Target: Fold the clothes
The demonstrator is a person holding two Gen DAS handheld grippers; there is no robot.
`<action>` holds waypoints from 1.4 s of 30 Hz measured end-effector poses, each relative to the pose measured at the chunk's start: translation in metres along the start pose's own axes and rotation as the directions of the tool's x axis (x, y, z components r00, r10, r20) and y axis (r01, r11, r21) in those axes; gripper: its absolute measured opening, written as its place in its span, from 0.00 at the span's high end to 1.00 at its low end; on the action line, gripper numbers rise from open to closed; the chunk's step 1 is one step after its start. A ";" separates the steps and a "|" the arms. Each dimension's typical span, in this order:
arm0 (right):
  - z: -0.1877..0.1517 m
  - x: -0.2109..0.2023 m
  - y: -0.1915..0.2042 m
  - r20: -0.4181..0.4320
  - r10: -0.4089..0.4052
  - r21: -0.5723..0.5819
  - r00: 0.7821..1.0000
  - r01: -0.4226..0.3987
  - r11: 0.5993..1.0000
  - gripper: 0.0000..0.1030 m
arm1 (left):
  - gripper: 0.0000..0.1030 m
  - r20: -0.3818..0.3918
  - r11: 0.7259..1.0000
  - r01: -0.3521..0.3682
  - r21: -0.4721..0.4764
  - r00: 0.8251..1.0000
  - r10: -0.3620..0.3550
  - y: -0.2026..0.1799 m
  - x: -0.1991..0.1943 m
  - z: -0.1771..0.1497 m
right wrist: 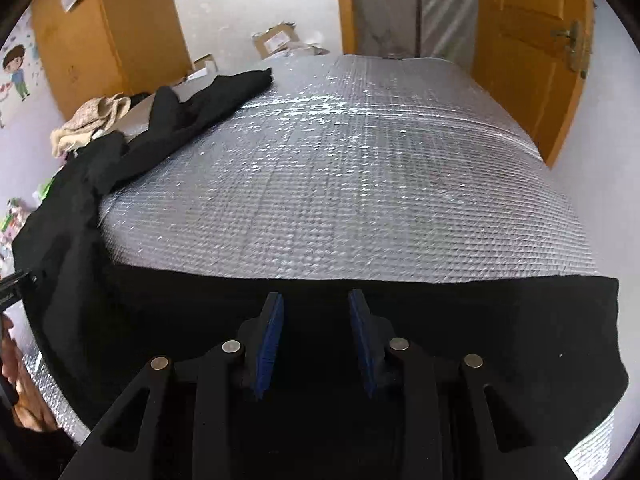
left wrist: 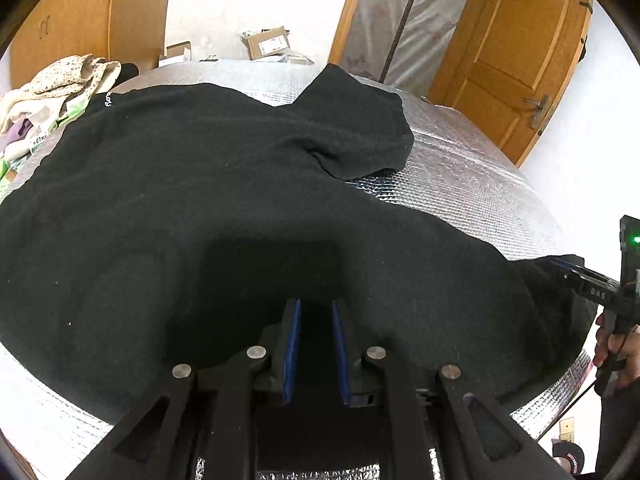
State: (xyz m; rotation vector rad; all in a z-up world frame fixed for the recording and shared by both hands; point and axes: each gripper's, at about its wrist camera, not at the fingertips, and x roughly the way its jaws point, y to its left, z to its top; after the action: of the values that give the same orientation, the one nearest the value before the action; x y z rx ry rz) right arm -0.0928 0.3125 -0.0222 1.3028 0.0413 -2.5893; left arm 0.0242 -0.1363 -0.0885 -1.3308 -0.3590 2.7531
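Left hand-held gripper (left wrist: 316,312) gapped over black garment (left wrist: 180,200), right hand-held gripper (right wrist: 316,308) released, cardboard box (left wrist: 269,43) beyond

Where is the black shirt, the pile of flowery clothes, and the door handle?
Black shirt (left wrist: 180,200): left wrist view, middle of its spread body.
Flowery clothes (left wrist: 60,84): left wrist view, top of the pile at the far left.
Door handle (right wrist: 574,46): right wrist view, its metal plate.
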 end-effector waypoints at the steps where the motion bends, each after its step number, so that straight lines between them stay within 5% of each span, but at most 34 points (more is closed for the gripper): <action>1: 0.003 0.002 -0.007 0.009 -0.021 0.028 1.000 0.021 0.999 0.69 | 0.84 0.001 1.000 0.004 -0.003 1.000 -0.004 0.001 0.000 0.000; 7: 0.015 0.005 -0.045 0.024 -0.129 0.186 0.991 0.123 0.975 0.79 | 0.84 -0.001 1.000 0.020 -0.011 1.000 -0.020 0.001 -0.001 0.000; 12: 0.013 0.000 -0.043 0.023 -0.142 0.170 0.990 0.137 0.976 0.77 | 0.84 0.003 1.000 0.020 -0.018 1.000 -0.020 0.002 -0.003 0.000; 19: 0.003 -0.028 -0.005 0.084 -0.005 0.078 0.996 -0.001 0.997 0.75 | 0.84 0.048 0.995 -0.040 -0.096 0.998 0.045 0.032 -0.015 0.003; 23: -0.007 -0.021 0.024 0.036 0.099 -0.005 0.994 -0.099 0.995 0.75 | 0.84 0.037 0.992 -0.057 -0.112 0.997 0.062 0.048 -0.016 0.002; 28: -0.012 -0.015 0.045 0.010 0.136 -0.062 0.991 -0.135 0.989 0.71 | 0.84 0.050 0.988 -0.096 -0.123 0.993 0.103 0.056 -0.027 0.000; 34: -0.007 -0.019 0.062 0.040 0.164 -0.111 0.986 -0.159 0.981 0.70 | 0.84 0.108 0.934 -0.214 -0.284 0.961 0.253 0.120 -0.056 0.002; 38: -0.006 -0.007 0.064 -0.005 0.166 -0.097 0.986 -0.166 0.981 0.69 | 0.85 0.070 0.875 -0.299 -0.380 0.934 0.349 0.165 -0.061 0.001; 42: -0.005 0.001 0.075 -0.013 0.152 -0.112 0.988 -0.153 0.982 0.64 | 0.92 0.062 0.863 -0.336 -0.378 0.921 0.386 0.176 -0.061 0.000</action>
State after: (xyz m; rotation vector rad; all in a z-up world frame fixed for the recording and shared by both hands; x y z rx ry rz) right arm -0.0729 0.2403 -0.0197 1.2216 0.0839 -2.4190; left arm 0.0700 -0.3163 -0.0833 -1.4121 -0.7256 3.2242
